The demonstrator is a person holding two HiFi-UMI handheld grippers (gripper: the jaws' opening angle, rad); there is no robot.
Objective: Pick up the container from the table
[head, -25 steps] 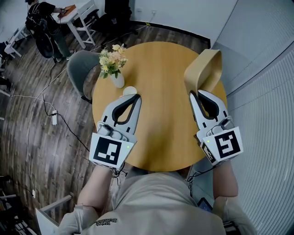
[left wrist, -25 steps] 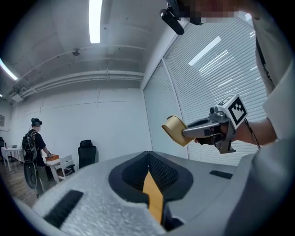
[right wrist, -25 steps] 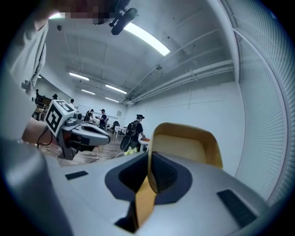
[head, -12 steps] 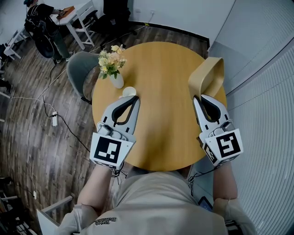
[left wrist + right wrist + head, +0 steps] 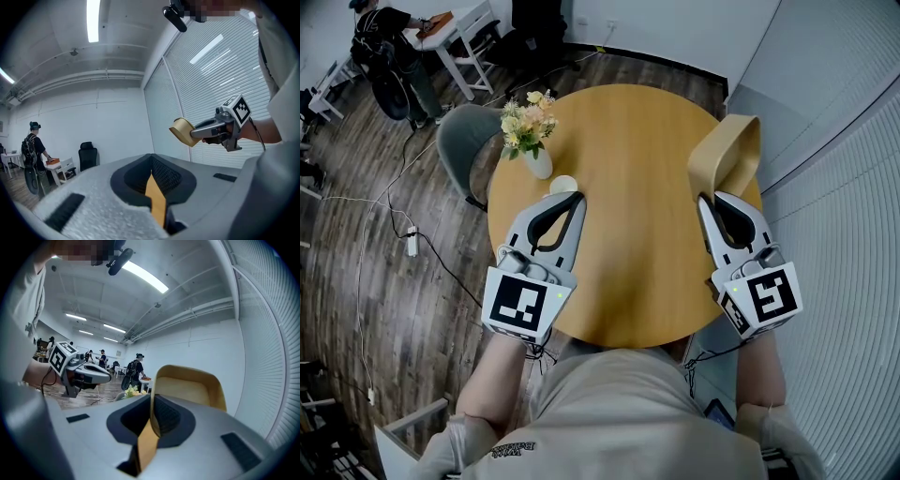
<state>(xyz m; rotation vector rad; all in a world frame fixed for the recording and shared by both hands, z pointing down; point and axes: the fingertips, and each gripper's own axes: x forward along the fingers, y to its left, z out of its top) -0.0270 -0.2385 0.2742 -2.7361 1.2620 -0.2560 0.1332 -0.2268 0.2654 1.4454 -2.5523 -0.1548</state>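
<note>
Pretty plain office: dark plank floor (image 5: 356,281), round wooden table (image 5: 628,141) mid-frame, grey chair (image 5: 464,141) at its upper left, white desk (image 5: 441,30) top-left corner, white blinds (image 5: 853,234) down the right, strip light (image 5: 93,21) overhead.

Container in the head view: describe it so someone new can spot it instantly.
Start at the round wooden table; at its right edge, the right gripper grips the container by its wall, jaws shut. It is the tan, open, rounded tub, unlike the white vase of flowers and small white cup at the table's left.
</note>
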